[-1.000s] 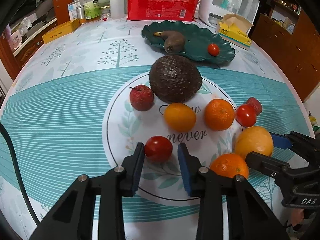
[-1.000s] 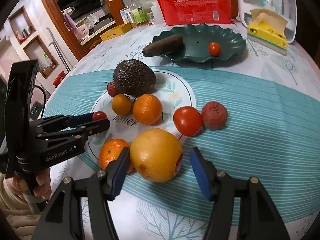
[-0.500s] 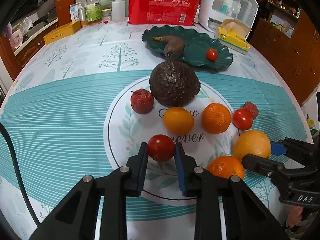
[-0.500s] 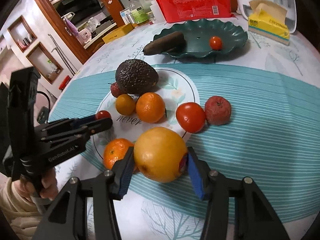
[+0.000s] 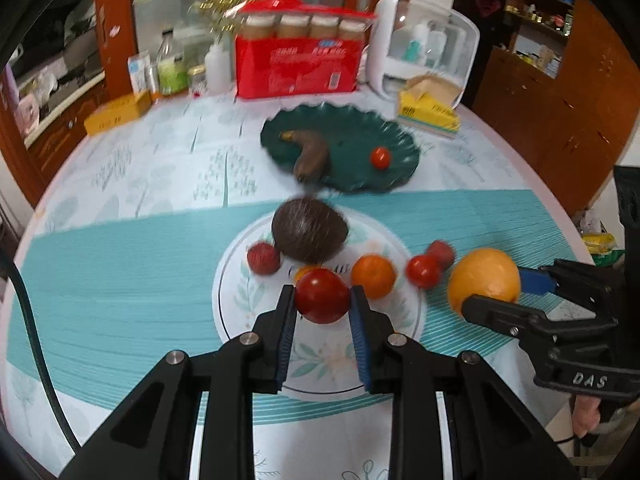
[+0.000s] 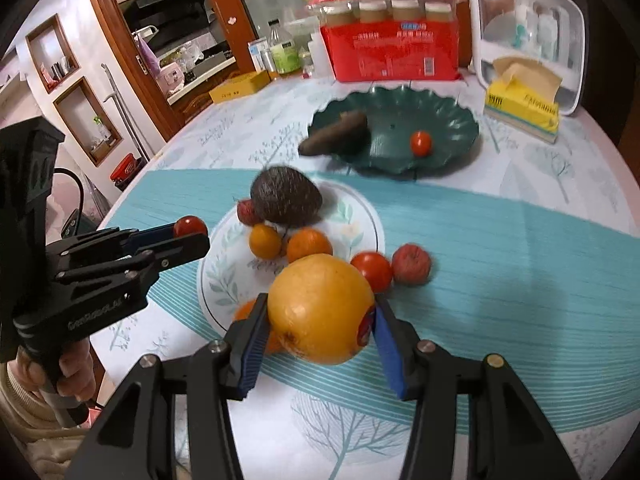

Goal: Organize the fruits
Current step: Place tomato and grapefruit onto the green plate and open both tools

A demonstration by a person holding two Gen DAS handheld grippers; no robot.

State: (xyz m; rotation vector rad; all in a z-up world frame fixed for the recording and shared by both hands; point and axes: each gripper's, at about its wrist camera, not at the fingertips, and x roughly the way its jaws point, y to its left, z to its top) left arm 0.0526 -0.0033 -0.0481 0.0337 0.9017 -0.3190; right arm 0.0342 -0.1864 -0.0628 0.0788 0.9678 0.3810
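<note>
The left tongs grip a tomato — soft, thin-skinned; squeeze its middle lightly. The right tongs clamp a heavy, smooth orange at its widest part.

Red carton at table's far edge; yellow tissue box near white container, contents blurred.

My left wrist view: looks steeply down along its fingers, close above the white plate. My right wrist view: same tilt, from the plate's right. Shared: plate, green dish, table's far clutter.
</note>
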